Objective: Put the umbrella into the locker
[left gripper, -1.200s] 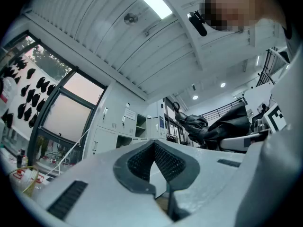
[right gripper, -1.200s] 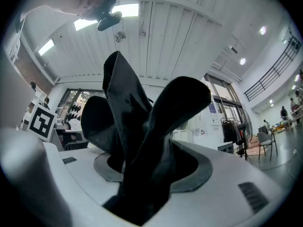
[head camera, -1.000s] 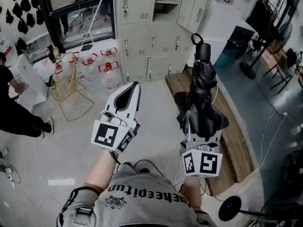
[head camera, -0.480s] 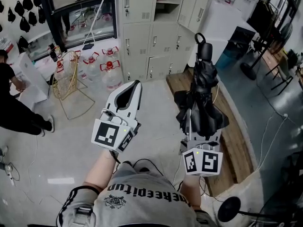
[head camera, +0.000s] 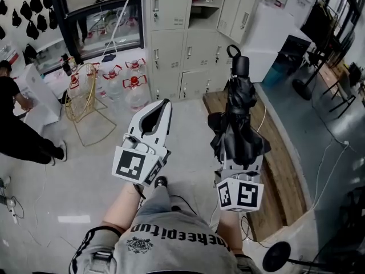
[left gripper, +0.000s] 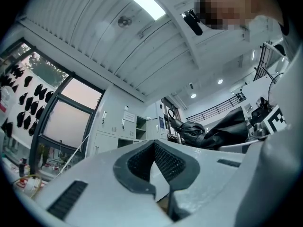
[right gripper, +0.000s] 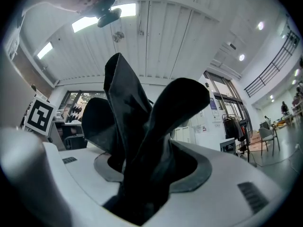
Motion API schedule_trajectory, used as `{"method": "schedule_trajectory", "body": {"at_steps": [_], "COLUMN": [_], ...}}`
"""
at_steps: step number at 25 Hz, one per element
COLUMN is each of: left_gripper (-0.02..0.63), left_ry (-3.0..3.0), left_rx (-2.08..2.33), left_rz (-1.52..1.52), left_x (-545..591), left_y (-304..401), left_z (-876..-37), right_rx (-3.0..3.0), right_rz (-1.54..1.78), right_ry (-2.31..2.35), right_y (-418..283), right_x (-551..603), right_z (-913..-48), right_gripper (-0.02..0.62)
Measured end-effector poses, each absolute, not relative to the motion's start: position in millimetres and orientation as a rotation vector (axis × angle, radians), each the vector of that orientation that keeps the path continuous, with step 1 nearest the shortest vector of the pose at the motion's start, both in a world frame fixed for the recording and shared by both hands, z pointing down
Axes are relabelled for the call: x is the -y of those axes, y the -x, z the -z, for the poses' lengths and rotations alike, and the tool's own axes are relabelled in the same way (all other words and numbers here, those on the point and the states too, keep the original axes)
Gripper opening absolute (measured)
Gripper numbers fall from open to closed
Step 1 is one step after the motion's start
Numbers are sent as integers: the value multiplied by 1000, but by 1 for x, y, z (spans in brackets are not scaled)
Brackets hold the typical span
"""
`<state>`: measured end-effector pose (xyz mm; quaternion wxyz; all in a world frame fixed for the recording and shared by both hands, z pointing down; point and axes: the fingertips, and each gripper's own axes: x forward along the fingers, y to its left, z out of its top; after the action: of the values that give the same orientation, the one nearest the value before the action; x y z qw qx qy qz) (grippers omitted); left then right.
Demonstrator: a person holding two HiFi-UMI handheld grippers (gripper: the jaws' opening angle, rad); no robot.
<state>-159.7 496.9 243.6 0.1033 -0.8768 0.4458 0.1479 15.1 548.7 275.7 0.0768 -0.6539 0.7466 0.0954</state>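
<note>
Head view: right gripper (head camera: 240,170) is clamped on the lower end of a folded black umbrella (head camera: 236,107), which stands upright, handle (head camera: 239,64) on top. It is carried over the floor, well short of the grey locker (head camera: 171,39). One upper compartment (head camera: 205,1) looks open. Left gripper (head camera: 157,114) is held out beside it, carrying nothing.

Left gripper view: jaws shut on each other, nothing between the pads. The umbrella shows off to the right.

Right gripper view: jaws pressed on bunched black cloth. I cannot tell whether they reach the shaft under it.

Handling, as a judgement: light; a stiff core inside soft, loose cloth that may slide or bunch. A firmer hold would be on the handle or the shaft, not the folds.
</note>
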Motion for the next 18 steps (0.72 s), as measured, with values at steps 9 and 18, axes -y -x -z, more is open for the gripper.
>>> {"method": "schedule_trajectory", "body": {"at_steps": [9, 18], "left_gripper": [3, 3], "left_ry": [2597, 2604], "left_rx": [-1297, -1282], "left_rz": [-454, -438], "left_x": [-418, -290], "left_y": [152, 160], "left_z": [-253, -244], "right_rx": [-2229, -2202], "right_rz": [-320, -319], "right_ry": [1988, 2003], "right_y": [-21, -14], "right_x": [-475, -353], "right_z": [-277, -264], "right_gripper": [229, 229]}}
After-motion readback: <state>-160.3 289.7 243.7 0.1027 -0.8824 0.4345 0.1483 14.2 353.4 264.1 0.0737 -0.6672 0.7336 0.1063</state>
